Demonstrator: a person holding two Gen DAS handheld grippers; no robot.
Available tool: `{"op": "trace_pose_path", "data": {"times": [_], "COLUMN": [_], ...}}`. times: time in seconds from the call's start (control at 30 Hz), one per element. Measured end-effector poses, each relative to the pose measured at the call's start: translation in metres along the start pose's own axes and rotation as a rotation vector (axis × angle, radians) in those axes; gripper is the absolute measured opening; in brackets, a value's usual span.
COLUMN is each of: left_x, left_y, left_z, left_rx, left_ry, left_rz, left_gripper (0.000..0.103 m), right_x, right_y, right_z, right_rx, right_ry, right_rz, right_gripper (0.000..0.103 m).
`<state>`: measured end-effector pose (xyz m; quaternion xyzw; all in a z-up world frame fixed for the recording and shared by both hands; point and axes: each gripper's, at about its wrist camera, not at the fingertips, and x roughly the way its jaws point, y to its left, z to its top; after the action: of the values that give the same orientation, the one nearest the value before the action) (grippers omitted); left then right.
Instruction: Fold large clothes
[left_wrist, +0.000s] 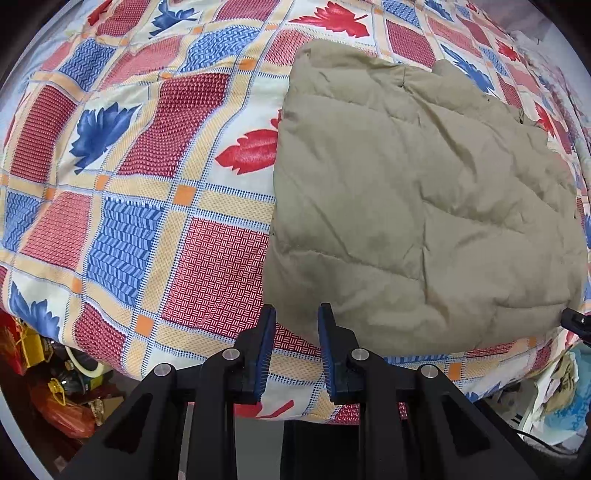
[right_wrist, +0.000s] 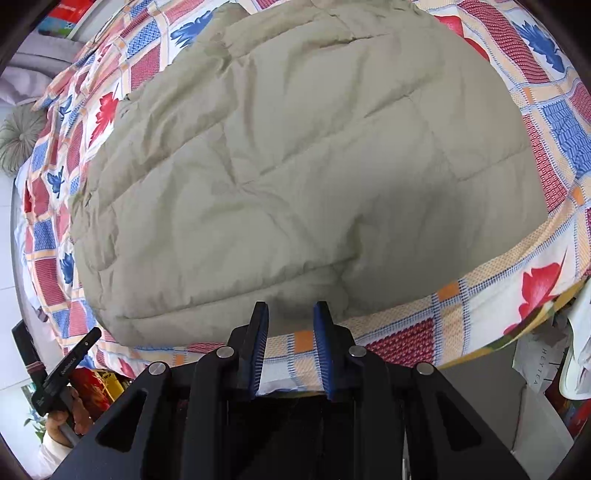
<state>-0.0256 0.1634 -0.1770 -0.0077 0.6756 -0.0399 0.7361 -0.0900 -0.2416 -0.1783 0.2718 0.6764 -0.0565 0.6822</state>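
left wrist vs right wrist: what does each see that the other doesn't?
Left wrist only: floor clutter under the bed edge, including an orange bag, plus wide bare bedspread left of the jacket.

Right wrist only: a round tufted cushion, a hand holding the other gripper's handle, a HEYTEA bag.

Both: the folded khaki quilted jacket on the patterned bedspread, open grippers, left gripper, right gripper.

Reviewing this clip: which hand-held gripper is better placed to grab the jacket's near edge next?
Right, probably: the right hand-held gripper faces the khaki jacket hem centrally, while the left hand-held gripper sits at its corner.
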Motion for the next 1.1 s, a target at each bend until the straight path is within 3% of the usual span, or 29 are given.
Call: {"op": "trace_pose_path", "data": {"times": [0.1,0.13,0.17,0.2,0.23,0.43,0.63,0.7,0.87,1.0,1.1], "left_x": [-0.009,-0.012,-0.013,-0.017,-0.023,-0.035,-0.031,-0.026,-0.022,-0.016,-0.012], "left_y": [-0.002,-0.002,-0.004,-0.004,-0.005,-0.010,-0.002,-0.001,-0.002,-0.003,0.000], "left_z": [0.004,0.006,0.008,0.009,0.010,0.019,0.024,0.025,0.026,0.031,0.035], "left_rx": [0.010,0.010,0.010,0.004,-0.004,0.007,-0.009,-0.011,-0.001,0.007,0.003], "left_ry": [-0.009,-0.012,-0.015,-0.029,-0.067,-0.109,-0.112,-0.085,-0.099,-0.105,-0.097], "left_rz": [-0.004,-0.010,-0.016,-0.013,0.004,0.023,0.037,0.006,-0.021,-0.049,-0.095], "left_gripper": [0.024,0.030,0.068,0.093,0.102,0.102,0.102,0.102,0.102,0.102,0.102], "right_x": [-0.005,-0.007,-0.009,-0.011,-0.012,-0.019,-0.020,-0.019,-0.020,-0.024,-0.022], "right_y": [0.014,0.019,0.022,0.026,0.029,0.046,0.065,0.069,0.079,0.087,0.093], "right_z": [0.001,0.001,0.002,0.002,0.003,0.004,0.004,0.002,-0.002,-0.003,-0.004], "right_rx": [-0.015,-0.021,-0.026,-0.030,-0.033,-0.061,-0.113,-0.124,-0.148,-0.161,-0.160], "right_ry": [-0.006,-0.009,-0.014,-0.018,-0.022,-0.029,-0.037,-0.033,-0.030,-0.052,-0.065], "right_rz": [-0.003,-0.003,-0.003,-0.004,-0.006,-0.003,-0.015,-0.014,-0.040,-0.038,-0.015], "right_gripper": [0.031,0.031,0.033,0.034,0.034,0.036,0.054,0.060,0.063,0.082,0.086]}}
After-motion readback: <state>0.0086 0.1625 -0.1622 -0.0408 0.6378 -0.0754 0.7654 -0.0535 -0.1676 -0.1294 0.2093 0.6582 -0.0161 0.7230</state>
